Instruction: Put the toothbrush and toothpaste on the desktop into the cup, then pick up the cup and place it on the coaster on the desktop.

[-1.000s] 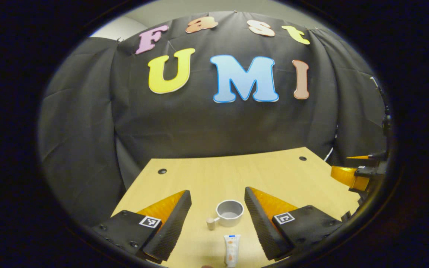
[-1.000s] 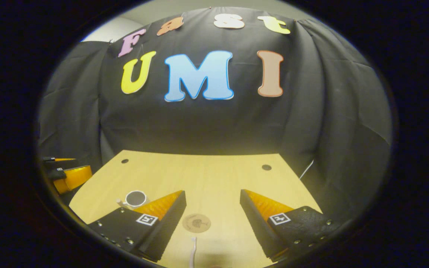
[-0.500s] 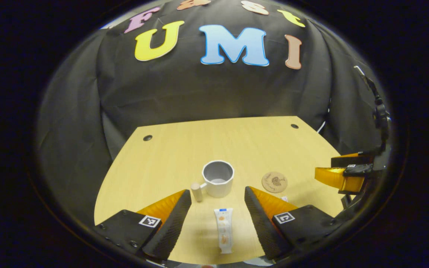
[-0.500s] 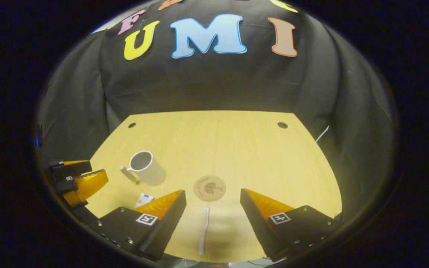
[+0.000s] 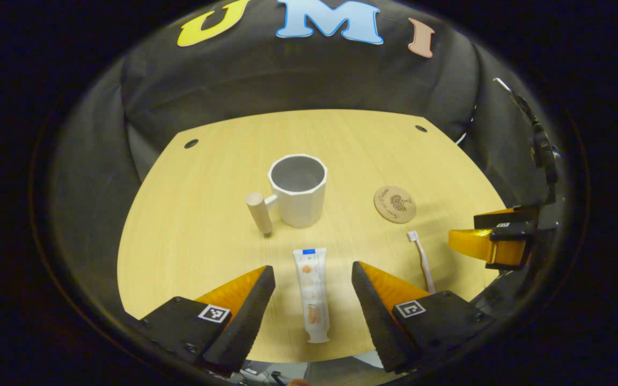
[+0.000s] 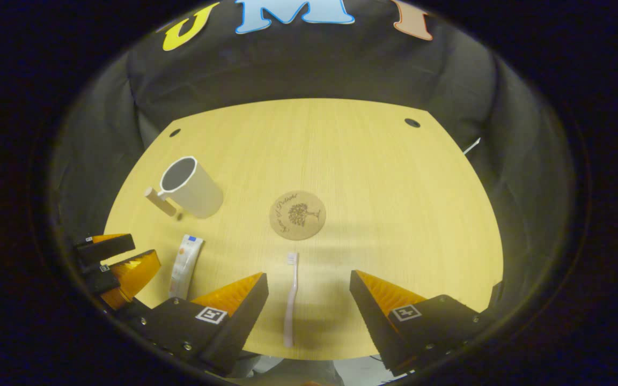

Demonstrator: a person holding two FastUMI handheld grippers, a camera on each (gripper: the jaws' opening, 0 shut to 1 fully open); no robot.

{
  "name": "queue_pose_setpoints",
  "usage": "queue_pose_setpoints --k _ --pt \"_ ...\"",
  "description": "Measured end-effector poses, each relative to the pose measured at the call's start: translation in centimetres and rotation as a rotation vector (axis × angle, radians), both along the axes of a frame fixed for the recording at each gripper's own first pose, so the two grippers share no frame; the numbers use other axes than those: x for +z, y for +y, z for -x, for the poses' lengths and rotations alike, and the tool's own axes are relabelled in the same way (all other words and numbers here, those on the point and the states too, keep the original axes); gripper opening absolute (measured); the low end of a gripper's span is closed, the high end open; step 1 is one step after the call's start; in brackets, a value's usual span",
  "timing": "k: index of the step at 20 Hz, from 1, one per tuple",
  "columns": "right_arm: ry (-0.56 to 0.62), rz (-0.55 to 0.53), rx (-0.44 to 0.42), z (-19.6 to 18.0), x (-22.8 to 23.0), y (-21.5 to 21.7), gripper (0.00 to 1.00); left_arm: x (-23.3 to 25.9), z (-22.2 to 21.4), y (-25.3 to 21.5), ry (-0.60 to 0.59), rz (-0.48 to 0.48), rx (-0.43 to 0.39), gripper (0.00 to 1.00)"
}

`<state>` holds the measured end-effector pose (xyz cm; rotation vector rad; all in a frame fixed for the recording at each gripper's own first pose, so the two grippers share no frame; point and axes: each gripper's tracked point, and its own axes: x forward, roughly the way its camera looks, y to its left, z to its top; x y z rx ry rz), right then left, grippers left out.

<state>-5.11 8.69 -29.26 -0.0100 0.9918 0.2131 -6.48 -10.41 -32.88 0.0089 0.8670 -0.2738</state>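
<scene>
Both grippers hang wide apart and empty: left gripper [image 5: 311, 279] over the toothpaste [image 5: 311, 292], right gripper [image 6: 309, 287] over the toothbrush [image 6: 290, 300]. Cup [image 5: 297, 190] stands beside the coaster [image 5: 395, 203] on the desk [image 5: 191, 214].

Wedge-shaped ribbed fingers [image 5: 244, 313]; square coded markers, screws on black mounts [image 6: 180, 327].

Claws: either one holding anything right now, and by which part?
Nothing is held. The left claw is open above the toothpaste, and the right claw is open above the toothbrush; both items lie flat on the desktop.
</scene>
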Motion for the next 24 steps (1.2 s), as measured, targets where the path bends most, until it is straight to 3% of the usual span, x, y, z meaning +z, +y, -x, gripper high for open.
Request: queue_pose_setpoints --k 1,8,12,15,17,21,24 --pt "0.024 0.003 -0.001 0.3 -1.1 0.1 0.95 -0.9 0.3 -0.1 0.024 -0.007 -0.003 1.0" --pt "0.221 0.005 -0.02 2.1 -5.7 1.0 0.96 -6.2 1.3 0.0 0.2 -0.039 0.011 1.0" --pt "0.258 0.037 -0.001 2.5 -7.1 1.4 0.96 -8.0 1.6 0.5 0.256 -0.076 0.009 0.93" --pt "0.279 0.073 0.015 2.8 -7.9 1.4 0.96 -9.3 1.9 0.7 0.296 -0.097 0.015 0.97" --pt "0.291 0.093 0.026 3.1 -8.3 1.4 0.96 -10.1 2.1 1.0 0.32 -0.108 0.025 0.93" --pt "0.296 0.105 0.029 3.1 -8.8 1.4 0.97 -10.3 2.1 0.8 0.343 -0.082 0.041 0.99" --pt "0.305 0.11 0.028 3.1 -8.6 1.6 0.98 -10.3 2.0 0.7 0.359 -0.087 0.028 0.96"
